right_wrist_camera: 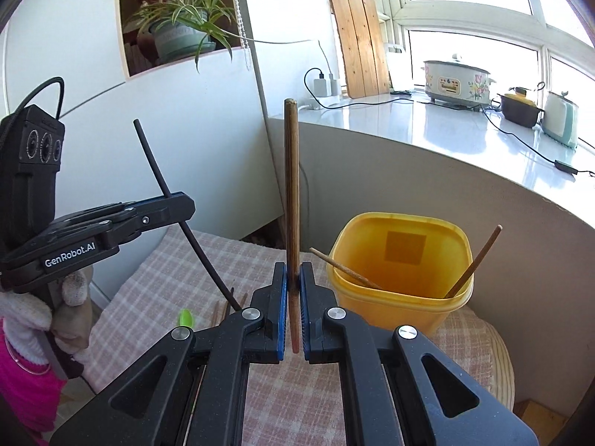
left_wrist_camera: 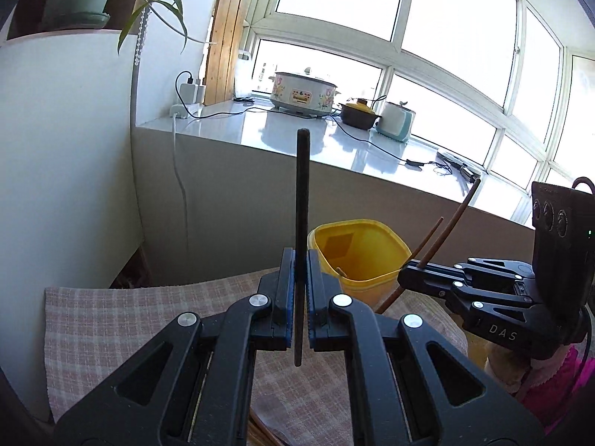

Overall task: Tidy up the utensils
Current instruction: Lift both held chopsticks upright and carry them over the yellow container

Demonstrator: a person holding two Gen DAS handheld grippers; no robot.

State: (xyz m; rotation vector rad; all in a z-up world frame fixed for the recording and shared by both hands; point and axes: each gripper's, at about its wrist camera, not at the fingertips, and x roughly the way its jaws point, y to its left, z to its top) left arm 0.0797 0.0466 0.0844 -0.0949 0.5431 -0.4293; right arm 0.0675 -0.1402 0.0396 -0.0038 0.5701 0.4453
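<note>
My left gripper (left_wrist_camera: 300, 258) is shut on a black chopstick (left_wrist_camera: 302, 186) that stands upright between its blue pads. My right gripper (right_wrist_camera: 293, 273) is shut on a brown wooden chopstick (right_wrist_camera: 291, 186), also upright. Both hang above the checked cloth, just in front of a yellow plastic container (right_wrist_camera: 398, 308). Two brown chopsticks (right_wrist_camera: 474, 262) lean inside it against the rim. The left wrist view has the yellow container (left_wrist_camera: 353, 284) straight ahead and the right gripper (left_wrist_camera: 407, 273) at the right with its brown chopstick (left_wrist_camera: 458, 215). The right wrist view has the left gripper (right_wrist_camera: 187, 206) at the left.
Under the grippers lies a pink checked cloth (right_wrist_camera: 297, 390) with several loose brown chopsticks (right_wrist_camera: 223, 306) and a small green item (right_wrist_camera: 187, 317). Behind stands a white counter (right_wrist_camera: 427, 126) with a slow cooker (right_wrist_camera: 457, 83), a dark pot, a kettle and cables. A gloved hand (right_wrist_camera: 70, 297) holds the left gripper.
</note>
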